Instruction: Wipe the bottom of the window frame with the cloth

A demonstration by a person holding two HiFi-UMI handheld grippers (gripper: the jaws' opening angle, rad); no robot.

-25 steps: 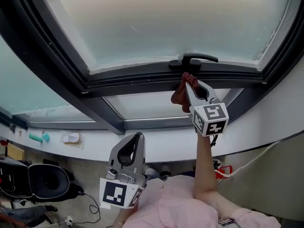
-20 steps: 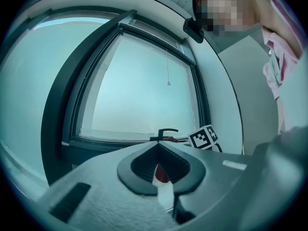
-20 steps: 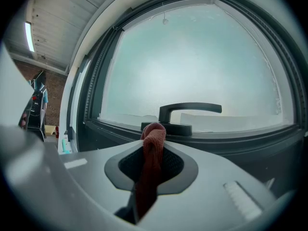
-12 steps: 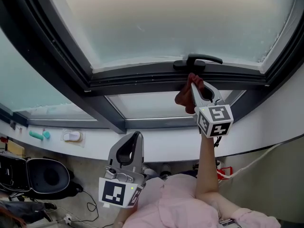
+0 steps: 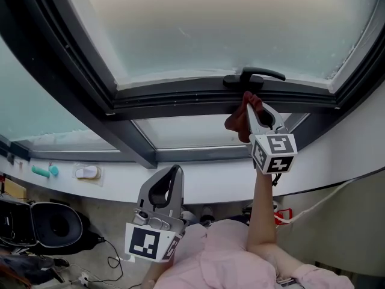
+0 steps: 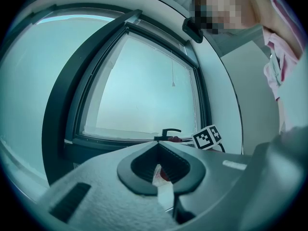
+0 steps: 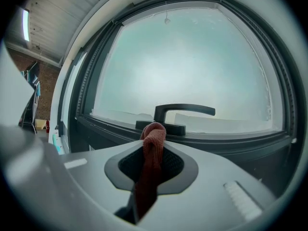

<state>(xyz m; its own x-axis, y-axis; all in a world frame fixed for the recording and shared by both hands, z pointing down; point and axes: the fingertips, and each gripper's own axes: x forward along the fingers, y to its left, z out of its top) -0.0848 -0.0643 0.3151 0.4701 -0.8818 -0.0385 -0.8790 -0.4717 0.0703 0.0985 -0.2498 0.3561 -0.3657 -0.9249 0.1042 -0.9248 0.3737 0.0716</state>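
Under window handle point(image 5: 255, 76), R claw point(image 5: 252, 106) clamps red cloth point(image 5: 234, 123) nr frame btm point(image 5: 180, 99).

- Setting: an indoor workroom, more utility or test space than home. The exact type cannot be fixed.
- Window: large dark window frame point(image 5: 222, 98) with frosted panes, a lever handle point(image 5: 252, 77) and a white sill point(image 5: 120, 185).
- Floor below the sill: loose cables point(image 5: 114, 261) and a black case point(image 5: 51, 224).
- Right gripper view: brick wall point(image 7: 44, 83) and a ceiling strip light point(image 7: 25, 25).
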